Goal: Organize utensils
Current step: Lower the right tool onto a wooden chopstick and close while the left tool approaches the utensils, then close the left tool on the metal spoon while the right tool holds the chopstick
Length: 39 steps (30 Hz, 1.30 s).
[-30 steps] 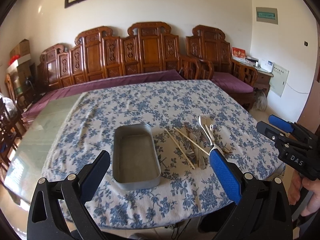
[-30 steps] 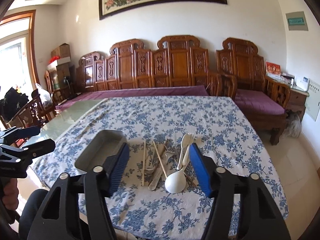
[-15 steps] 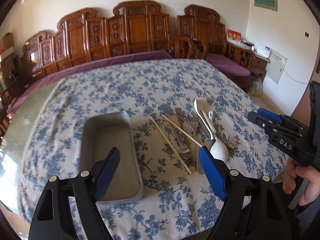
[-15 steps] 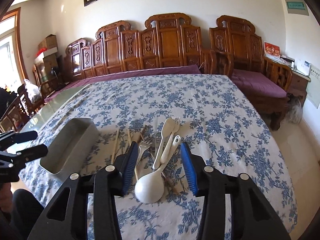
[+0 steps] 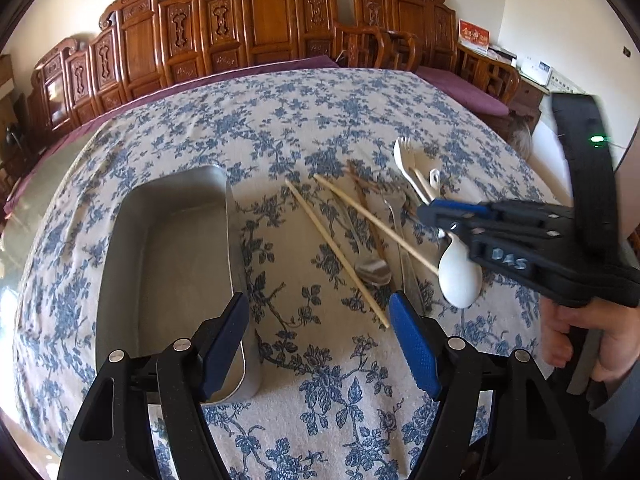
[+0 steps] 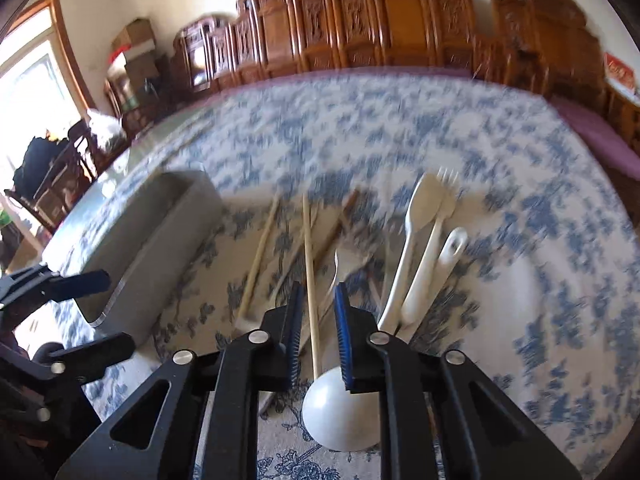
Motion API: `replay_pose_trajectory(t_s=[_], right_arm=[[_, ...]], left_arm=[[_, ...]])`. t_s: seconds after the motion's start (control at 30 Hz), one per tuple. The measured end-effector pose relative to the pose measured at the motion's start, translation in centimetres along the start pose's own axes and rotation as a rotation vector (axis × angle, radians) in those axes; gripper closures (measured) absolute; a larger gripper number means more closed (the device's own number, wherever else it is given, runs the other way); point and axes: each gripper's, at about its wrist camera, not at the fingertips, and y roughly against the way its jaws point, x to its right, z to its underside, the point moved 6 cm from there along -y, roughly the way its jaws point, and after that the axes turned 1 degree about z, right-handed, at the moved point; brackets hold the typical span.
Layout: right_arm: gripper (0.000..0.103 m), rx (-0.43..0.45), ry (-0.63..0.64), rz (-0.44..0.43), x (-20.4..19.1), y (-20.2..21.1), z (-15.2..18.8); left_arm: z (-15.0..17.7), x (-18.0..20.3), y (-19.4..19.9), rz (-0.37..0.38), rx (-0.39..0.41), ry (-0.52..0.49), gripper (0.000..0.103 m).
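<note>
While the right gripper (image 6: 317, 312) stands low over the utensil pile with its jaws narrowed around a pale chopstick (image 6: 310, 276) yet seemingly not pressing it, the left gripper (image 5: 318, 334) hangs wide open and empty just beside the metal tray (image 5: 120, 240). Directly beneath the right fingers lies the white ladle (image 6: 340, 416), with a metal fork (image 6: 334, 276) crowding the same gap. Closing here could pinch the fork as well, or roll the thin stick sideways out of the pads.

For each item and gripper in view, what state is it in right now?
Tray: empty, on the cloth.
White ladle: lying flat.
Chopstick: flat, between the right jaws.
Right gripper: jaws narrowed, not visibly clamped.
Left gripper: open, holding nothing.
</note>
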Motion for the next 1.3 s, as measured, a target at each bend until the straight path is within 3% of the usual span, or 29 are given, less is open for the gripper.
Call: replay_pose_trajectory(t_s=[0.3, 0.93, 1.03, 1.13, 1.3], right_arm=[[0.097, -0.114, 0.047, 0.003, -0.5, -1.9, 2.3], [0.103, -0.076, 0.053, -0.02, -0.3, -1.2, 1.6], [0.1, -0.068, 0.057, -0.002, -0.3, -1.2, 1.5], [0.084, -0.068, 0.057, 0.015, -0.1, -1.4, 1.3], [0.084, -0.104, 0.077, 0.016, -0.5, -2.2, 1.9]], left_arm=[[1.4, 0.2, -1.4, 0.003, -0.032, 0.013, 0.034], [0.9, 0.9, -2.1, -0.027, -0.044, -0.016, 0.034], [1.0, 0.7, -1.7, -0.026, -0.039, -0.014, 0.034], [0.9, 0.6, -1.4, -0.025, -0.033, -0.013, 0.034], [0.8, 0.5, -1.3, -0.028, -0.032, -0.013, 0.034]])
